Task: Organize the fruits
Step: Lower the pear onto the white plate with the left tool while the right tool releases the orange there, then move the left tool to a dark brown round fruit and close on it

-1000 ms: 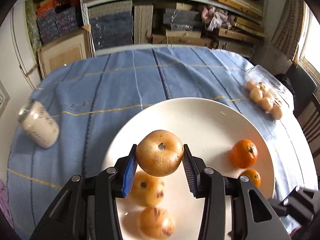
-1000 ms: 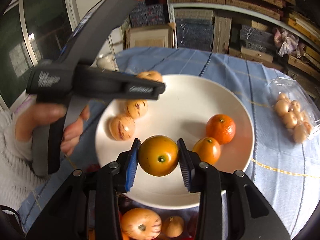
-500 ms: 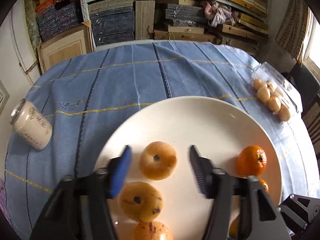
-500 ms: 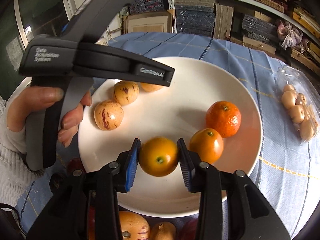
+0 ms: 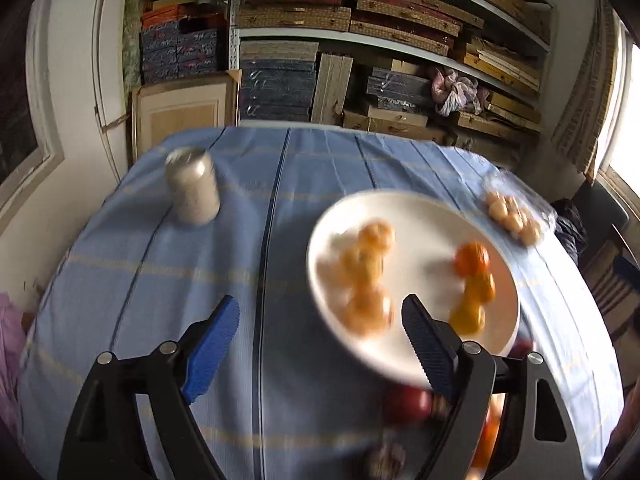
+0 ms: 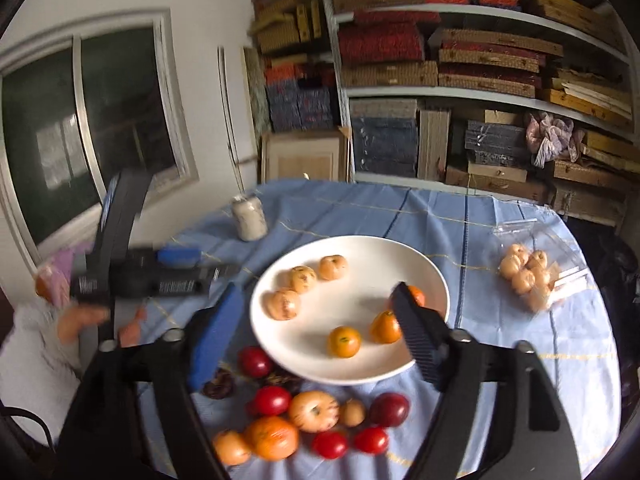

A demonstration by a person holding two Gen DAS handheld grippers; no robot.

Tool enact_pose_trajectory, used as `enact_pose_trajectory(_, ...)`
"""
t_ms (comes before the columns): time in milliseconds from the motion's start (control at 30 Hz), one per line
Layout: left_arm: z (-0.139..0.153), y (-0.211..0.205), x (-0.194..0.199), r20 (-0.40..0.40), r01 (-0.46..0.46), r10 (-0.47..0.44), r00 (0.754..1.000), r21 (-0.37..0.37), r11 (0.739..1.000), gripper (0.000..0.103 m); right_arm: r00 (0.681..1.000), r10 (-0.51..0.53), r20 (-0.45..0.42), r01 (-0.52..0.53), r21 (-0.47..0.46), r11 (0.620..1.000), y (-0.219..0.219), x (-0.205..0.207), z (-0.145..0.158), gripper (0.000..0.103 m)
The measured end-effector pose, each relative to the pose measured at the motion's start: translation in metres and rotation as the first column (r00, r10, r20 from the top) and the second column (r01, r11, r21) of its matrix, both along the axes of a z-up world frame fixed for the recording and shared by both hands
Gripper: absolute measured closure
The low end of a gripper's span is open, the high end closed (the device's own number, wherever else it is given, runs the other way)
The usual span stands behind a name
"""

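A white plate on the blue tablecloth holds three pale speckled fruits on its left and three oranges on its right. The plate shows blurred in the left wrist view. My right gripper is open and empty, raised above the plate's near edge. My left gripper is open and empty, above the cloth left of the plate; it also shows in the right wrist view. A loose pile of red, orange and pale fruits lies in front of the plate.
A pale jar stands on the cloth far left of the plate. A clear bag of small pale fruits lies at the right. Shelves with stacked boxes stand behind the table. A window is on the left wall.
Both grippers let go of their fruits on the plate, opened wide and pulled back and up. The left gripper swung left off the plate.
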State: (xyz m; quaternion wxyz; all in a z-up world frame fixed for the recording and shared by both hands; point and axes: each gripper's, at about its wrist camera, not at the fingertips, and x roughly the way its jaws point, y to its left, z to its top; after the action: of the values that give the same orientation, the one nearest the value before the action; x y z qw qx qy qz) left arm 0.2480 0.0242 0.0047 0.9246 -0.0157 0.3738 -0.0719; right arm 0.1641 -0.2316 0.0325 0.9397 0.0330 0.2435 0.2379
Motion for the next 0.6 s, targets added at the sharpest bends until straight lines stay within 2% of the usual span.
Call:
enact_pose_trajectory(67,-0.015,-0.001,-0.023,0.006,0.012,-0.012,1.0,0.026,1.0,0.019,0.999,-0.019,0.026,0.018,0.042,0.999,-0.011,-0.018,-0.01,0.012)
enact_pose_trajectory(167,-0.035,-0.007,-0.046,0.01,0.04,-0.04,0.999,0.071,0.997,0.019,0.995,-0.09,0.049,0.086,0.077,0.993,-0.024,-0.044,-0.037,0.01)
enact_pose_trajectory(300,-0.057,-0.015,-0.063,-0.008,0.118,-0.118,0.993,0.056,0.991,0.019,0.99,-0.138,-0.03,0.139,0.029,0.99,-0.035,-0.04,-0.066,0.009)
enact_pose_trajectory(433,-0.068,-0.026,-0.066,-0.012,0.154,-0.154,0.988,0.127,0.98,0.019,0.985,-0.158,-0.07,0.162,0.052,0.986,-0.045,-0.03,-0.071,0.009)
enact_pose_trajectory(600,-0.077,-0.034,-0.068,-0.02,0.175,-0.174,0.985,0.173,0.969,0.019,0.978,-0.188,-0.095,0.194,0.058,0.979,-0.052,-0.023,-0.074,0.008)
